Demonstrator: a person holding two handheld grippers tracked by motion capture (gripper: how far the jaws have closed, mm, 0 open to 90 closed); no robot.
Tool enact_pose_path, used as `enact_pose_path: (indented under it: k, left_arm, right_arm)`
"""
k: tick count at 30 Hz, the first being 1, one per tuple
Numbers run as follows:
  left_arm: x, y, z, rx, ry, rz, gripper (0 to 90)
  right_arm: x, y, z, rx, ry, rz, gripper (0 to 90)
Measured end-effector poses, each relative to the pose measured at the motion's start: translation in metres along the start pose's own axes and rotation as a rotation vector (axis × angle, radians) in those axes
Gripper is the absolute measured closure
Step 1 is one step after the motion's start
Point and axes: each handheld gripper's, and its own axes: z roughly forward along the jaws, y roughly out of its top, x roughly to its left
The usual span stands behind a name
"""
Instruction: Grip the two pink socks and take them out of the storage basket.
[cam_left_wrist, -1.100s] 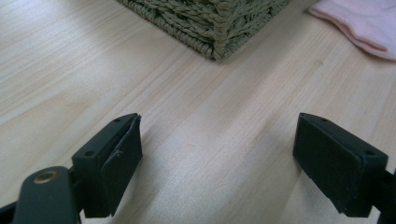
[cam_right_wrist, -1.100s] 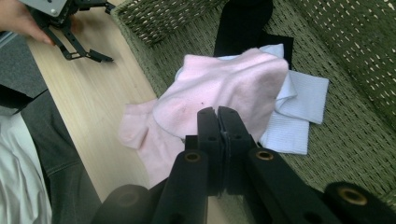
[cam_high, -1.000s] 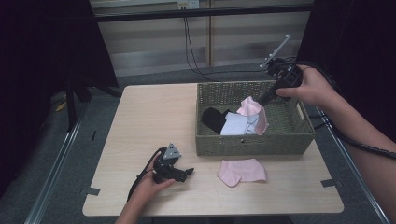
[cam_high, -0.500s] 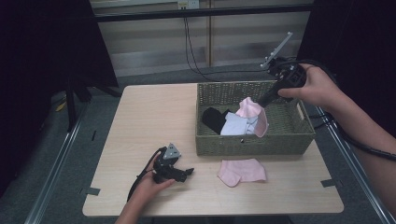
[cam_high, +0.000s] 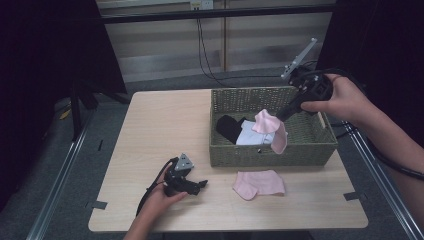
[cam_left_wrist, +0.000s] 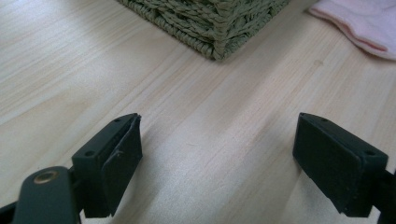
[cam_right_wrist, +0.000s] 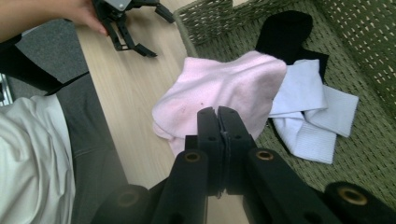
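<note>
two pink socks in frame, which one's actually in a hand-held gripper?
The pink sock dangling over the woven green basket's front wall, pinched in the right hand-held gripper. The other pink sock lies flat on the wooden table, untouched; the left hand-held gripper is open.

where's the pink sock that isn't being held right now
In the high view, the loose pink sock lies flat on the table, just in front of the wicker basket and to the right of the left gripper.

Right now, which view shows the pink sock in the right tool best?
The right gripper view: the held pink sock hangs just past the shut right tool. The high view shows the same sock smaller, dangling over the basket front wall.
</note>
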Motion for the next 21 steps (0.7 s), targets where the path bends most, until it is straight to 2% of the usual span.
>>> enact_pose_path:
  k: [7,11,21]
  left_arm:
    - [0.0,0.0,0.0,0.0,0.0,-0.001,15.2]
    - [0.0,0.0,0.0,0.0,0.0,0.0,15.2]
    - [0.0,0.0,0.0,-0.005,0.003,0.0,15.2]
  right_arm:
    - [0.008,-0.006,-0.002,-0.002,0.016,-0.014,88.6]
    - [0.014,-0.01,-0.001,-0.009,0.028,-0.038,88.5]
    - [0.027,-0.019,0.014,-0.013,0.065,-0.079,88.4]
